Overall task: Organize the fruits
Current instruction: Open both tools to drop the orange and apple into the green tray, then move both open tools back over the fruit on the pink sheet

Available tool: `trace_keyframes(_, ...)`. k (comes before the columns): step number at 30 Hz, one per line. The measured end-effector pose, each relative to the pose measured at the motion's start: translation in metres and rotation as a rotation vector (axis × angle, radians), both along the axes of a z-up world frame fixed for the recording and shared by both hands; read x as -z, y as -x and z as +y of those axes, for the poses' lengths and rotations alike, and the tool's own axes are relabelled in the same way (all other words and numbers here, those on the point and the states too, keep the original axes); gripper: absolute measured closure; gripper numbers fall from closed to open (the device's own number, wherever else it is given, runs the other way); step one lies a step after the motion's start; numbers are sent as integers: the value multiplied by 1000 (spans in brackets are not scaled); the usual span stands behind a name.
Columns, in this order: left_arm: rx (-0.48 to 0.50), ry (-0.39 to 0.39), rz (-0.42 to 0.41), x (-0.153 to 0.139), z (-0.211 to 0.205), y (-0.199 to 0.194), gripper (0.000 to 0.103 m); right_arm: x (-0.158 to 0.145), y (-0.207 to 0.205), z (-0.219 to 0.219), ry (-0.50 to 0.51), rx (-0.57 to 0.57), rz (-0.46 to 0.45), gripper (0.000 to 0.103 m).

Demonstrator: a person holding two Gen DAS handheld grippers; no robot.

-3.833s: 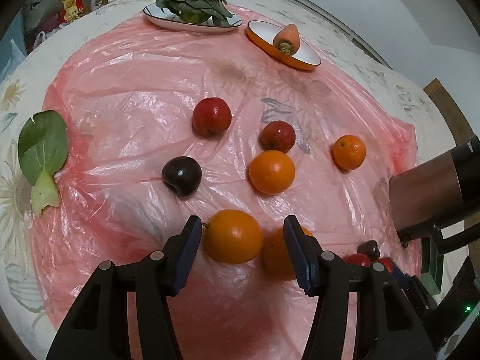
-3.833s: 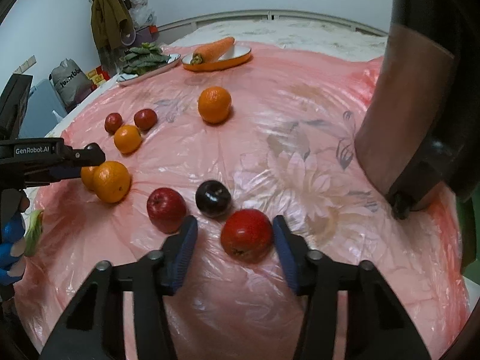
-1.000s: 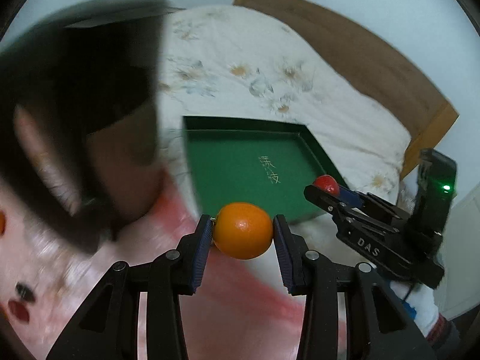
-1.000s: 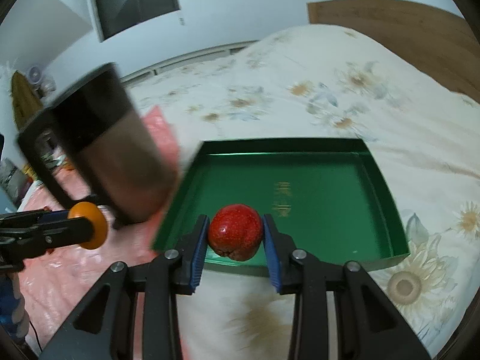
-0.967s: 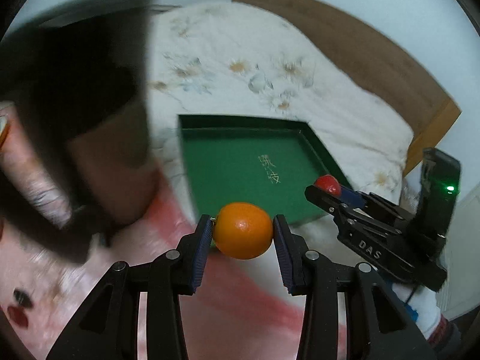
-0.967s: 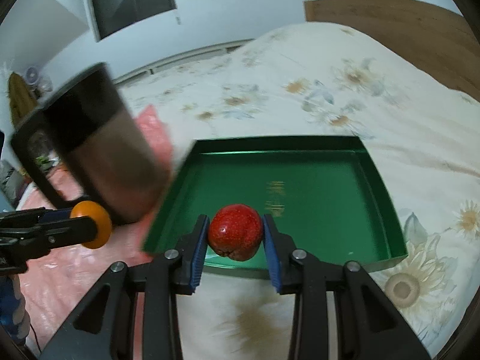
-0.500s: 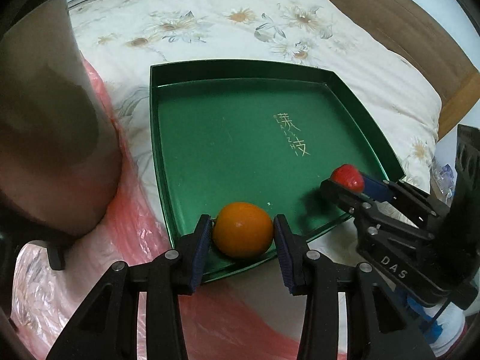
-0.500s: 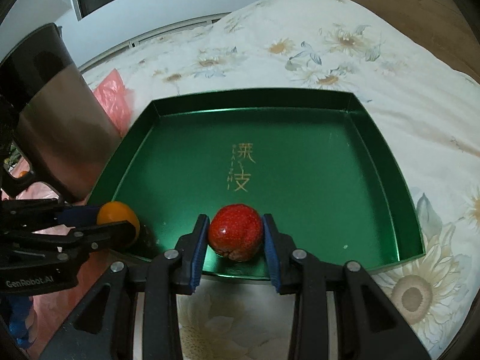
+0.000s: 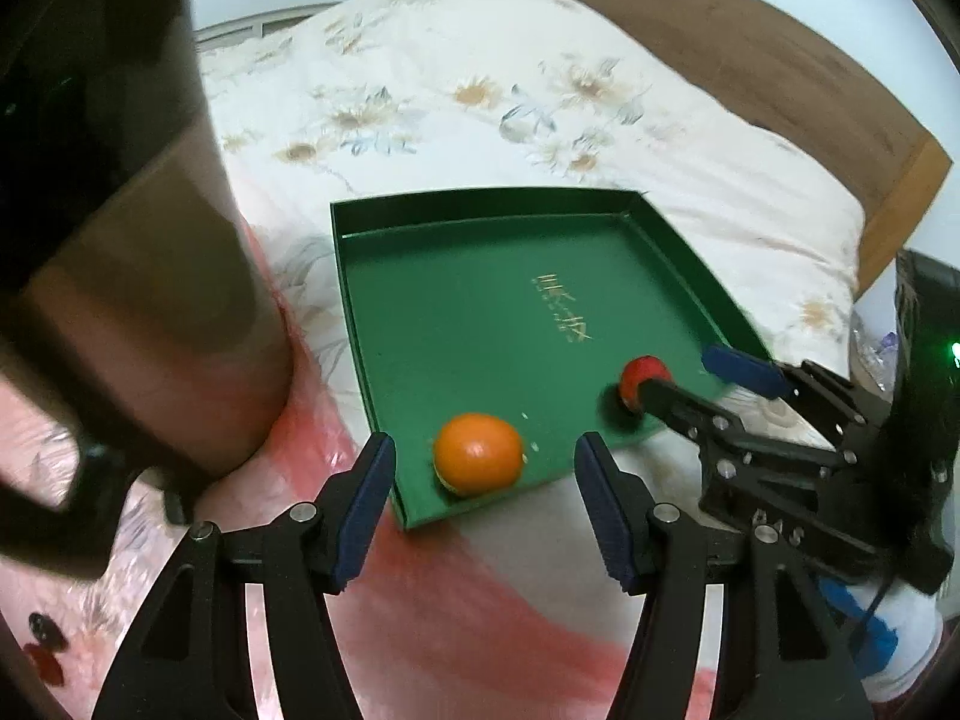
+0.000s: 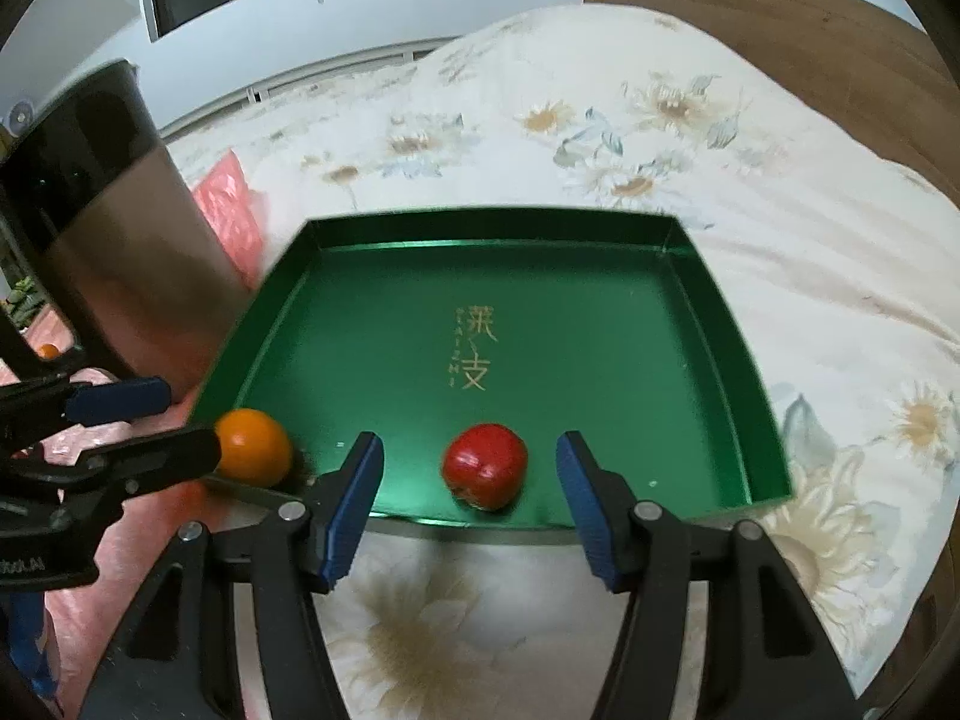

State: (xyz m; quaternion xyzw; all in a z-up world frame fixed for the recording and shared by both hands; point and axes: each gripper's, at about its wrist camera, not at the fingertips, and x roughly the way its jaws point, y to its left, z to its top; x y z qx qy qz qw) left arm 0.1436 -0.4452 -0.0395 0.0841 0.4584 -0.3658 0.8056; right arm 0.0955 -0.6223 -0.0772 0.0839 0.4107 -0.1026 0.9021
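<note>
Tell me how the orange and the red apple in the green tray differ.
Colour: the orange is plain orange, the red apple a glossy deep red.
Place: the orange lies at the tray's near corner next to the pink sheet, the red apple further along the same near edge.
Tongs: the orange sits before the left tongs, the red apple before the right tongs.
Both rest on the green tray, released; both tongs have just been opening.

soft, even indoor light, fairly bright, with no hard shadows. the green tray [image 10: 708,300] shows a pale sheen along its near floor in the right wrist view. the dark cylinder [image 9: 120,252] at the left is smeared by blur in both views. fisheye bending curves the bed [image 10: 780,192] and headboard [image 9: 750,48], and black vignette fills the corners.
</note>
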Motion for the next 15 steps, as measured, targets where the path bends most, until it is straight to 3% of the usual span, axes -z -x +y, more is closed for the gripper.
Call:
trace_keyframes(9, 16, 4, -41, -37, 57, 55, 45, -46, 39, 38, 24, -8, -72, 13)
trace_keyframes(15, -65, -30, -73, -52, 111, 86, 29, -73, 71, 78, 15, -44, -119, 13)
